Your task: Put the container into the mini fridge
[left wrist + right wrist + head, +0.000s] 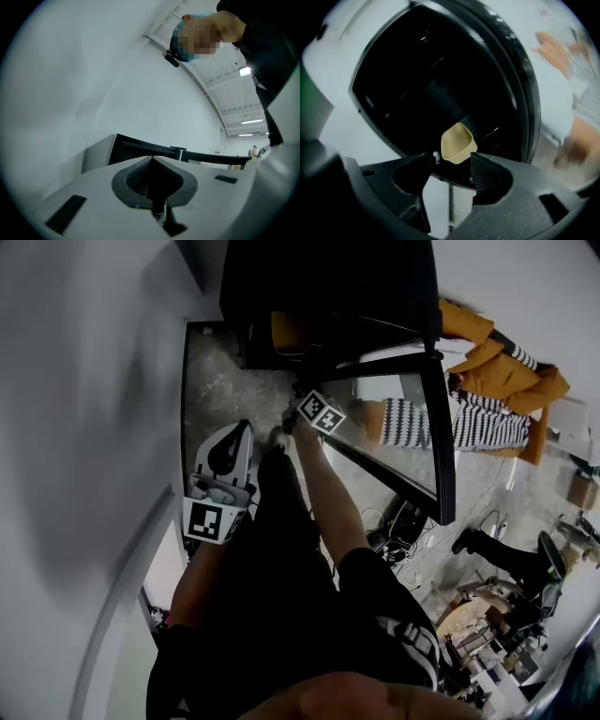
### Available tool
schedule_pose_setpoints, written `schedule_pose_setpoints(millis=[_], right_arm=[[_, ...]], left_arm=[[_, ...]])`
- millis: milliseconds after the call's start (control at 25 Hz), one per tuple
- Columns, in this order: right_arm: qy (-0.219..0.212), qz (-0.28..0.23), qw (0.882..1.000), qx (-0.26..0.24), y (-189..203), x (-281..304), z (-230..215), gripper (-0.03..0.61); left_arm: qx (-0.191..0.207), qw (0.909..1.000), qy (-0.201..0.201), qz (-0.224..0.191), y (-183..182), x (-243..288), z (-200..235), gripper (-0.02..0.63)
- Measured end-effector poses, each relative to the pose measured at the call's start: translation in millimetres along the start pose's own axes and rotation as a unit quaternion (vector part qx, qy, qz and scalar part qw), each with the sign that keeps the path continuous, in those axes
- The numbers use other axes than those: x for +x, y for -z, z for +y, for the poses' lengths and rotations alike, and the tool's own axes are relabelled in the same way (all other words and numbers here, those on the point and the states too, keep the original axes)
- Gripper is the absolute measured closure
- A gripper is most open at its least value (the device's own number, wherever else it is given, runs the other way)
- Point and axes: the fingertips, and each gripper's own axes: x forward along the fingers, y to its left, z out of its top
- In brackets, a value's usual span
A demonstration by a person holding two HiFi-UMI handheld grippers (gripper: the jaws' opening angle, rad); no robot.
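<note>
The black mini fridge stands open at the top of the head view, its glass door swung out to the right. In the right gripper view a small cream container rests tilted inside the dark fridge interior. My right gripper is open just in front of it; the pads do not touch it. In the head view that gripper sits at the fridge opening. My left gripper hangs back by the wall, its jaws together with nothing in them.
A grey wall runs close along the left. Striped and orange clothing shows behind the glass door. Cables and clutter lie on the floor at the lower right. The fridge's top edge shows past the left gripper.
</note>
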Motion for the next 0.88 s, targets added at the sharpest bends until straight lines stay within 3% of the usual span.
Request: schedule_pose_setpoints(millis=[200,360,600,880], right_arm=[[0.039,0.035,0.987,-0.153,9,1,7,0.348],[0.049,0.054,0.973,-0.219,18,14,6,0.38],[0.062,0.073,0.965,-0.245,26,32,0,0.476],[0.064,0.096,0.963,-0.242,38,57,-7,0.476]], left_arm=[[0.007,1.0,-0.001,0.003,-2,-9,4,0.609],[0.002,1.0,-0.004,0.003,8,-4,5,0.609],[0.007,0.9999,-0.009,0.011,19,10,6,0.609],[0.013,0.9984,-0.007,0.054,47,17,10,0.609]])
